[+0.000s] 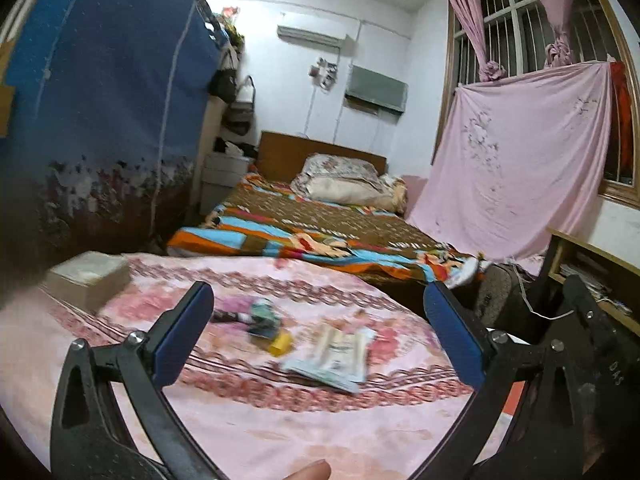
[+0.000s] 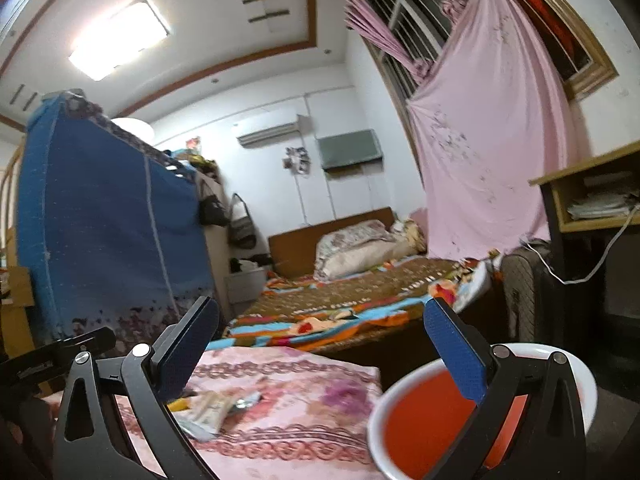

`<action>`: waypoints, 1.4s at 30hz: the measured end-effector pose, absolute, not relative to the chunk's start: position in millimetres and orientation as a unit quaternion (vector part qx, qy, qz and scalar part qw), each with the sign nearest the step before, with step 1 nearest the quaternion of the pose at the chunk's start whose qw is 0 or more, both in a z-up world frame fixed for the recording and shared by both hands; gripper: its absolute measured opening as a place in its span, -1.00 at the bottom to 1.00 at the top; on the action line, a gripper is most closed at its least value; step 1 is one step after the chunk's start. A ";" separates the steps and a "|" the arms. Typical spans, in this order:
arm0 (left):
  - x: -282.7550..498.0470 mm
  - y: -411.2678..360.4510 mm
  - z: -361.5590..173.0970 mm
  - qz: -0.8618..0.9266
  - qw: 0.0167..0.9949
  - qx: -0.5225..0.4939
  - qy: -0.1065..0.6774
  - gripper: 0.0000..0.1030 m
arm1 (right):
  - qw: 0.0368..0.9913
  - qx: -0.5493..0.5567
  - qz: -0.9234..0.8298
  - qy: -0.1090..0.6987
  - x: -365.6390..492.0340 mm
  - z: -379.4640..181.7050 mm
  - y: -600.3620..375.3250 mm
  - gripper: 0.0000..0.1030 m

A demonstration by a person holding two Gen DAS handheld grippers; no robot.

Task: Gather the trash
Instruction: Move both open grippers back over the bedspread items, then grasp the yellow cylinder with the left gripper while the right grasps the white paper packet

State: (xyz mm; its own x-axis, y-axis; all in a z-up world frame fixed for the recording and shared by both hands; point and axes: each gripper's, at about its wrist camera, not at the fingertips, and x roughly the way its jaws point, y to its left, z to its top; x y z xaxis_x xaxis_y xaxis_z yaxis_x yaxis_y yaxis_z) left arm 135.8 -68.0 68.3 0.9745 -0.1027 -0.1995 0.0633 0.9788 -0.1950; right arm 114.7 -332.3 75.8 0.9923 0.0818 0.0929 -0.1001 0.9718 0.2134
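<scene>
Pink flowered bedding carried the litter: a crumpled pale wrapper, a yellow scrap and a dark packet, all lying near one another. Both tongs stood wide apart and gripped nothing; the left gripper pointed over the scraps, the right gripper hovered beside a red bucket with a white rim. It looked like the reach between pickups; next would call for lowering onto one piece and closing. Beyond lay a second bed, a blue wardrobe and a pink sheet across the window
</scene>
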 end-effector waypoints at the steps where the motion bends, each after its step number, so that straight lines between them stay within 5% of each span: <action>1: 133.5 -63.0 69.0 -0.036 0.990 -0.092 0.098 0.78 | 0.992 0.107 0.051 -0.044 114.5 76.7 -328.7 1.00; 16: 138.3 -8.1 71.1 0.007 0.995 -0.081 0.060 0.78 | 0.993 0.061 0.101 -0.021 142.1 76.6 -269.9 1.00; 30: 171.5 0.6 72.2 0.000 0.994 -0.080 0.070 0.77 | 0.981 0.036 0.142 0.128 223.5 71.1 -235.8 1.00; 36: 200.3 0.5 61.0 -0.014 0.984 -0.091 0.151 0.73 | 0.959 0.030 0.144 0.242 257.0 52.5 -229.9 0.46; 42: 227.6 -7.6 40.2 -0.046 0.963 -0.074 0.256 0.29 | 0.936 0.044 0.170 0.304 267.7 37.0 -233.4 0.03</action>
